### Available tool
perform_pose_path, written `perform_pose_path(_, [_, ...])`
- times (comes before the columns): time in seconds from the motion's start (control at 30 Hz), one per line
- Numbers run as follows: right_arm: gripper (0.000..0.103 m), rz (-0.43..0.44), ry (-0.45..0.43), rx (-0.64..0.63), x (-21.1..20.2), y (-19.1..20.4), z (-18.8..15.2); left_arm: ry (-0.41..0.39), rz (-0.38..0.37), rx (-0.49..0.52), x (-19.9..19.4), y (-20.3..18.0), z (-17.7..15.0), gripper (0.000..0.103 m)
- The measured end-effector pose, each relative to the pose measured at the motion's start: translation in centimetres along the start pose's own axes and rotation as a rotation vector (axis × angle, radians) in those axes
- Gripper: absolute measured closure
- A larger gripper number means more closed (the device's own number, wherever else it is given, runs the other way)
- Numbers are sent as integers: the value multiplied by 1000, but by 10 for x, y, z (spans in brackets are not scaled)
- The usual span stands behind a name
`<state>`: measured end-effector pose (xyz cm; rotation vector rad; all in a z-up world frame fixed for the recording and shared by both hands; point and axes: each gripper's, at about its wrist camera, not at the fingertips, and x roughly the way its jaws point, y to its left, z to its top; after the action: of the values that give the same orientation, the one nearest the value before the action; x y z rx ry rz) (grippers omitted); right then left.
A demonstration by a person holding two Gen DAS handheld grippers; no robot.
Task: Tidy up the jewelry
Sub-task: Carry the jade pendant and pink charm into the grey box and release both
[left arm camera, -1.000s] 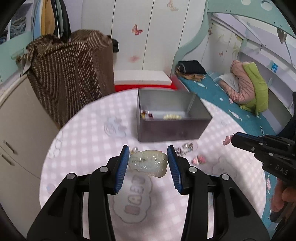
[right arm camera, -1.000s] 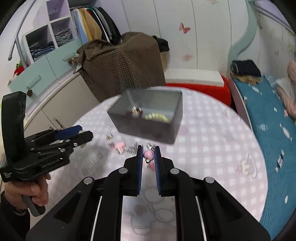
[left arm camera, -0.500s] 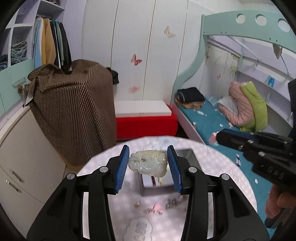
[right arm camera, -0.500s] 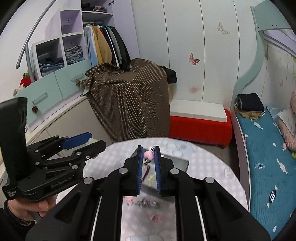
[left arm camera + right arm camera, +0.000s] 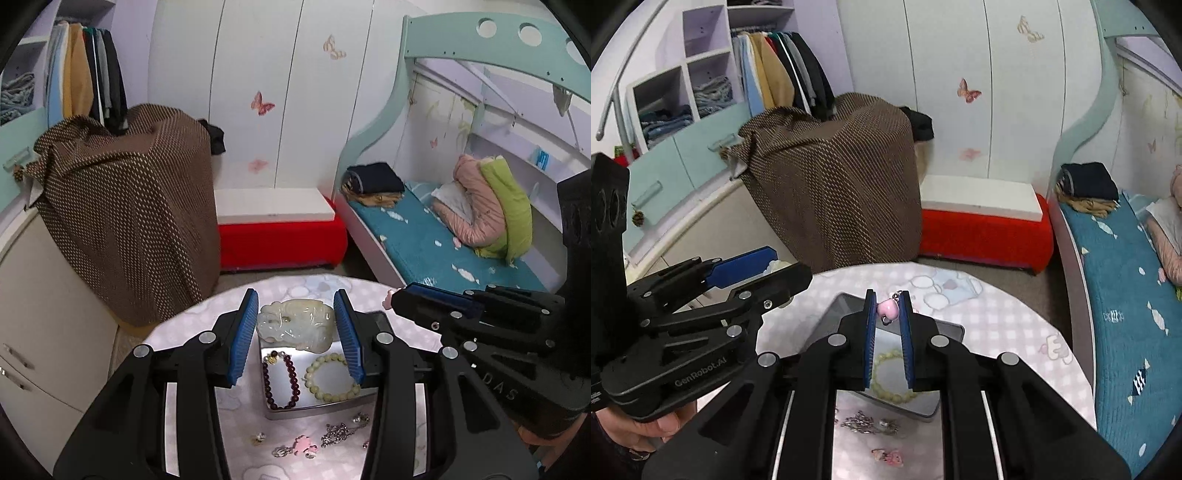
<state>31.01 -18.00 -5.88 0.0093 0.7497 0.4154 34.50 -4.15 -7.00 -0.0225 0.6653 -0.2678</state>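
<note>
Jade carving (image 5: 295, 323), pale green-white, sits crosswise between the blue pads of the left gripper (image 5: 297, 334), both pads pressed against its ends, jaws partly spread to its width. Directly below and beyond those fingertips lies the grey metal box (image 5: 314, 406) on the round checked table (image 5: 184, 325); inside it, a dark red bead bracelet (image 5: 280, 380) under the left pad side and a pale yellow-green bead bracelet (image 5: 330, 376) under the right pad side. Nearer than the box, between the gripper's arms: loose silver pieces (image 5: 341, 434) and a pink charm (image 5: 304, 445) on the cloth.

Right gripper (image 5: 889, 314) nearly closed, pinching a small pink heart charm (image 5: 887, 309) at its fingertips. Box (image 5: 945, 328) lies beneath this gripper too; pale bracelet (image 5: 886, 376) visible between the pads. Left gripper (image 5: 764, 273) appears to its left, about level with it.
</note>
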Motion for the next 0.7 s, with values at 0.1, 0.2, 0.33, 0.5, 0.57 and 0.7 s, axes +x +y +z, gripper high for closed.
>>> perform_pose_path(0.1, [92,-1,24,19,10,-4,-5,29,-8,-11,13,0,-4,60])
perform_pose_path(0.2, [92,1,48,28,19,-7,-6,62,-17,-21,28,2,-7,60])
perform_pose_path(0.33, [92,-1,75,28,27,-10,-8,102,-29,-41,43,8,-11,60])
perform_pose_path(0.5, [89,-10,103,38,35,-15,-8,136,-32,-44,53,9,-12,56])
perform_pose_path(0.57, [82,-17,105,45,36,-17,-8,127,-15,-42,50,11,-11,44])
perform_pose_path(0.7, [62,-37,98,62,34,-22,-7,99,7,-55,39,19,-7,26])
